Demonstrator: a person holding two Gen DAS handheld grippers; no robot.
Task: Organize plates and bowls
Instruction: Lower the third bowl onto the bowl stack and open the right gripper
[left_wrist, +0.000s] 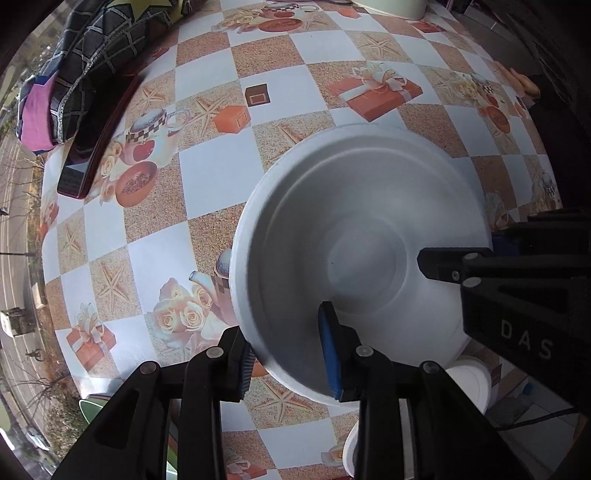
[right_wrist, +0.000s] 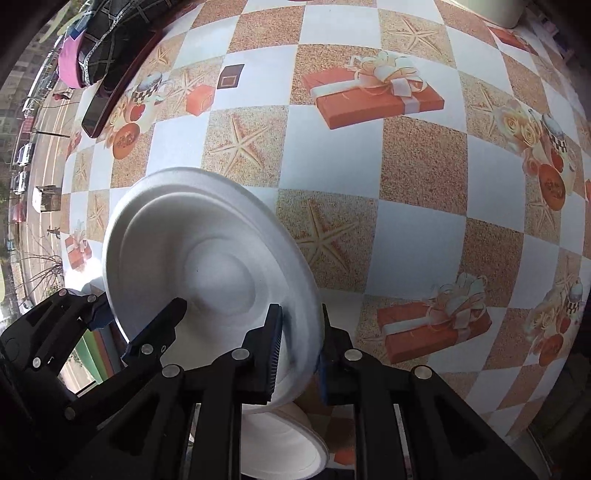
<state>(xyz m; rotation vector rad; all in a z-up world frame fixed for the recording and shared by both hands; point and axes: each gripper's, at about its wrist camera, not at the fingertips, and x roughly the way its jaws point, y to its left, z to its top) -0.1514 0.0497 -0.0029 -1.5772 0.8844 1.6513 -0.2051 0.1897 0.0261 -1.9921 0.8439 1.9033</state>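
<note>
a: both grippers clamp one white foam plate (left_wrist: 354, 236), lifted above the patterned tablecloth (left_wrist: 214, 173): left gripper (left_wrist: 288, 358) on its near rim.

b: right gripper (right_wrist: 299, 350) pinches the opposite rim; a white bowl (right_wrist: 280, 446) sits beneath.

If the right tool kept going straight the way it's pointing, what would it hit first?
The white plate it already straddles: the rim sits between the right tool fingers, so it would slide deeper onto the plate. Beyond lies the patterned tablecloth, though depth is unclear.
</note>
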